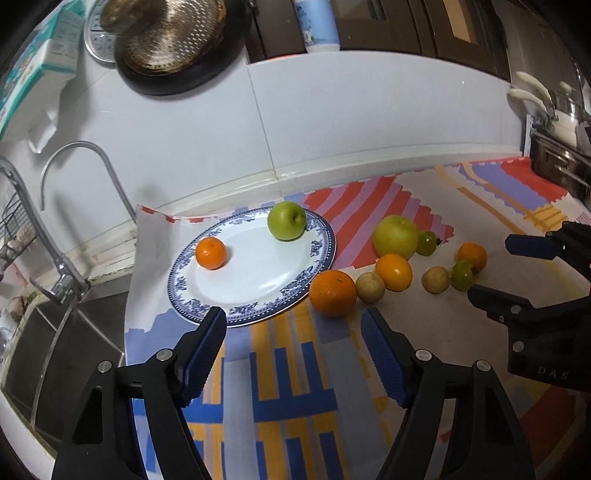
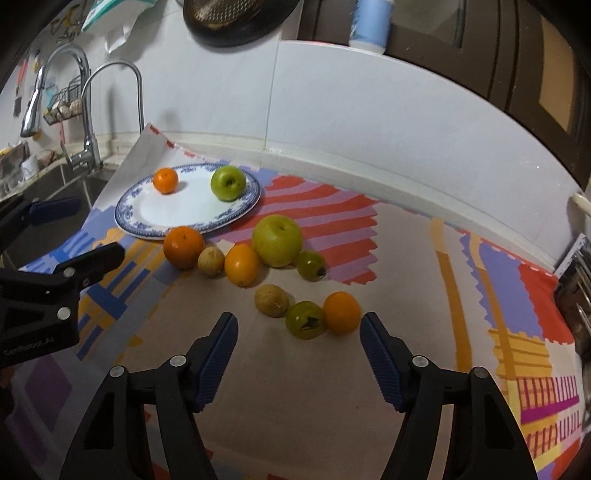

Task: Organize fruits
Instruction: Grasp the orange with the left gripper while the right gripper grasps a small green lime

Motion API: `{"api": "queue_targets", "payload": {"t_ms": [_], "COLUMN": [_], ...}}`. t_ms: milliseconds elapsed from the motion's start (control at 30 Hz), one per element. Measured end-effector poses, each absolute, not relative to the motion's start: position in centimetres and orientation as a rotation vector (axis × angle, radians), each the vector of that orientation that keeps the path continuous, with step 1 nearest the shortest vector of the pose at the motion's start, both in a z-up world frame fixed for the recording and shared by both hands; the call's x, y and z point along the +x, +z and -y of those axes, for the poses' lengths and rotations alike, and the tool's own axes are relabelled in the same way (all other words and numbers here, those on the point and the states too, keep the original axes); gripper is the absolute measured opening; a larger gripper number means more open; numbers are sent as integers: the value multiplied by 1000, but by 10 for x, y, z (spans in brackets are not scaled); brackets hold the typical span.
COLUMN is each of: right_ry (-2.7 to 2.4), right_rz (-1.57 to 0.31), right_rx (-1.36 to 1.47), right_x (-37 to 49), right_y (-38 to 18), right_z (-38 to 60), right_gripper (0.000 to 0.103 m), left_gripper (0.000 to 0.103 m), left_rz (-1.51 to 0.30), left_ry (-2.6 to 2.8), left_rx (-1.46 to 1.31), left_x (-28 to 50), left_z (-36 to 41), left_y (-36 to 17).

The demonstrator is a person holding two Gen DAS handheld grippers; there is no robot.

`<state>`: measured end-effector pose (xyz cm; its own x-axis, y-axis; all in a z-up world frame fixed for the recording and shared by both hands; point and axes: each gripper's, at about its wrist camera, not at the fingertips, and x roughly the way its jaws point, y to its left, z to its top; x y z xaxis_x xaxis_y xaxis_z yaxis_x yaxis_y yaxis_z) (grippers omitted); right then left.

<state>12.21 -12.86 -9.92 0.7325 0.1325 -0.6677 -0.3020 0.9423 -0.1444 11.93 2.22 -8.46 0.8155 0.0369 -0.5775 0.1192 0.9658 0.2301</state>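
The left wrist view alone shows steel pots (image 1: 557, 162) at the counter's right end; the right wrist view alone shows a wire basket (image 2: 64, 105) hanging by the faucet (image 2: 86, 110). A dark pan (image 2: 236, 20) up on the wall is cut off at the top there. On the blue-rimmed plate (image 1: 295, 284) lie a small orange (image 1: 210, 253) and a green apple (image 1: 287, 220); the other fruits lie on the patterned cloth (image 2: 295, 387) beside it. The left gripper (image 1: 293, 323) and right gripper (image 2: 299, 328) both hang open, holding nothing, touching nothing.
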Motion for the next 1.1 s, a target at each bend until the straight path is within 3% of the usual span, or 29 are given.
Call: {"api": "queue_targets", "payload": {"t_ms": [300, 800, 1100], "right_ry": [231, 228, 227], "right_rz": [-766, -762, -772], "right_rx": [-244, -256, -300], "right_x": [139, 147, 148], "right_y": [-117, -121, -126], "right_z": [130, 126, 119], "right_gripper": [52, 48, 38], "left_gripper": [70, 61, 53], "left_rz": [-661, -696, -729], "left_ry": [-86, -156, -184], "left_rx": [295, 372, 375], "left_x": [146, 170, 179], "left_z": [-16, -5, -1], "left_y": [-102, -116, -121]}}
